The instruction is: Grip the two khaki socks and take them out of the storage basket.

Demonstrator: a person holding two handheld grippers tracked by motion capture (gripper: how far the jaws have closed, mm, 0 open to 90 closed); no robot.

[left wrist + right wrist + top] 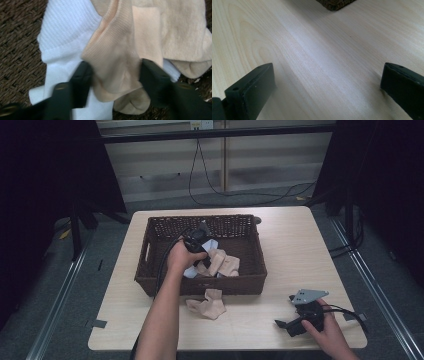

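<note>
My left claw (113,75) points down into the dark brown woven wicker basket (150,256), and the thing I am after, a beige ribbed cotton sock (113,57), sits right between its jaws: the sock runs away from the claw, its long axis roughly along the direction the claw points, with a rounded end bulging out below the jaws and the cuff end stretching off toward the top of the left gripper view. The jaws flank the sock on both sides and look to be touching its edges, though I would not call it a firm pinch yet; they stand partly closed around the fabric. A white ribbed cotton sock (66,32) lies underneath and to one side, so I judge the risk is dragging it up too. This hand is plainly the nearer one. My right claw (327,85) rests well apart near the front right corner of the pale wooden bench (312,50), jaws spread wide with nothing between them, pointed toward the basket's corner. A loose heap of beige socks (209,304) lies on the bench just in front of the basket's front wall. Beyond the bench I see grey floor, a black cable (240,197) looping along the back wall, and dark frames at both sides.
</note>
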